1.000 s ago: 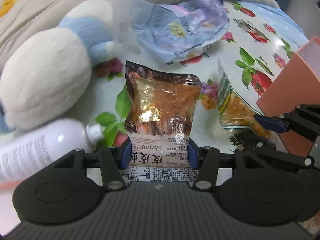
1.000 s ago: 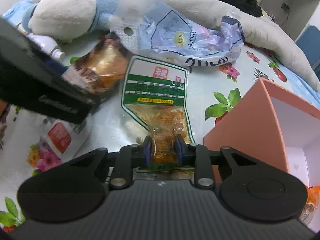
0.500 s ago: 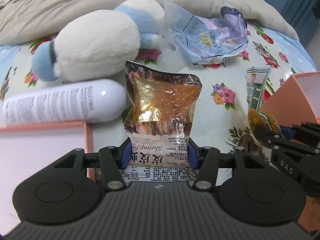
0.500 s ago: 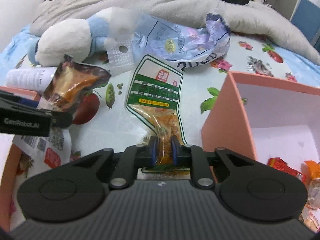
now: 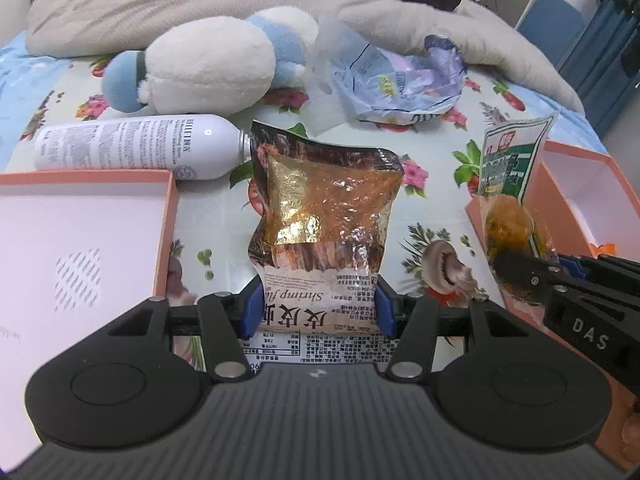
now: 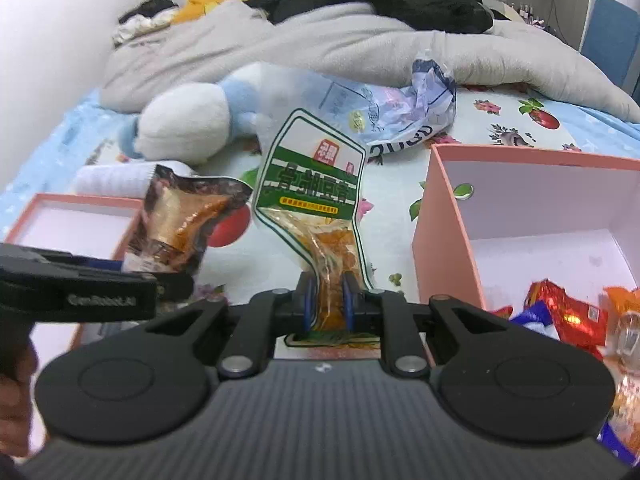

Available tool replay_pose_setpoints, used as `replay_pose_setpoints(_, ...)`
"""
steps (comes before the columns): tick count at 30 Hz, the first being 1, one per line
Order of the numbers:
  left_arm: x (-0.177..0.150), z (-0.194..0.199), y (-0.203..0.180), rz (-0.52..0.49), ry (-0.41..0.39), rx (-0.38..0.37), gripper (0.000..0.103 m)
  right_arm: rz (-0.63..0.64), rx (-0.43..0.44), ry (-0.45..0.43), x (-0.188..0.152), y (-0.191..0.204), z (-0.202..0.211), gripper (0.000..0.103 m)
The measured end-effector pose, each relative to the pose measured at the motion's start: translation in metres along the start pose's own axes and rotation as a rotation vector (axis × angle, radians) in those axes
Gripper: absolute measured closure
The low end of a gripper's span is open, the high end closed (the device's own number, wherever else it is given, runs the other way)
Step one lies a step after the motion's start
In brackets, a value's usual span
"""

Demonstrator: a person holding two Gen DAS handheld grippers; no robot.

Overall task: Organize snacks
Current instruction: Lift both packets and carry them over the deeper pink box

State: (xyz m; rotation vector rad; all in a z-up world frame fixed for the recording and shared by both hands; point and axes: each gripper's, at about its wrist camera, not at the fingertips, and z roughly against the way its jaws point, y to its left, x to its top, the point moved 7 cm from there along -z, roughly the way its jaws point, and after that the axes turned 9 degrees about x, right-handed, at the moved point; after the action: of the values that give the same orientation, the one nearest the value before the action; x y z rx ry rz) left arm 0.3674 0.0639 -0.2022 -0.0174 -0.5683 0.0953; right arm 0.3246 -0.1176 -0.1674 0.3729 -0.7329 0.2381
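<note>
**2 snack packets held above the bed, 1 in each tongs**

Left wrist view. The left tongs (image 5: 318,310) are closed on the lower, printed edge of a brown-and-gold shrimp snack packet (image 5: 324,216), whose foil body stands up clear of the flowered bed sheet (image 5: 432,184). At the left edge of the bed lies a shallow pink box lid (image 5: 80,240), its white inside facing up. Behind it a white spray bottle (image 5: 136,146) lies on its side, its nozzle just beside the packet's top corner. Behind the bottle rests a white-and-blue plush toy (image 5: 212,68), and to its right a crumpled pale blue bag (image 5: 400,80). Toward the right edge the right tongs (image 5: 532,268) hold a green-and-white snack packet (image 5: 510,168) in front of the wall of a pink box (image 5: 584,184).

Right wrist view. The right tongs (image 6: 328,304) have just been closing and pinch the narrow clear neck of the green-and-white snack packet (image 6: 316,176), which stands upright. The pink box (image 6: 440,232) sits at the right, open, with red and orange wrapped snacks (image 6: 568,316) in its near corner. At the left, the left tongs (image 6: 132,268) carry the shrimp snack packet (image 6: 184,220) over the pink box lid (image 6: 72,216). A grey blanket (image 6: 320,40) is heaped along the far edge.
</note>
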Motion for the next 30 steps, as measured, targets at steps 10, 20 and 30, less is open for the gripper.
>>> replay_pose_setpoints(10, -0.039, 0.078, 0.002, 0.025, -0.071, 0.015, 0.043, -0.028, 0.054, -0.073, -0.026, 0.018, 0.074, 0.084)
replay_pose_setpoints(20, -0.067, 0.157, -0.015, 0.035, -0.150, -0.022, 0.043, -0.039, 0.068, -0.154, -0.044, 0.027, 0.144, 0.084)
replay_pose_setpoints(30, -0.099, 0.213, -0.058, -0.021, -0.180, -0.080, 0.043, -0.089, 0.019, -0.243, -0.067, 0.016, 0.212, 0.084)
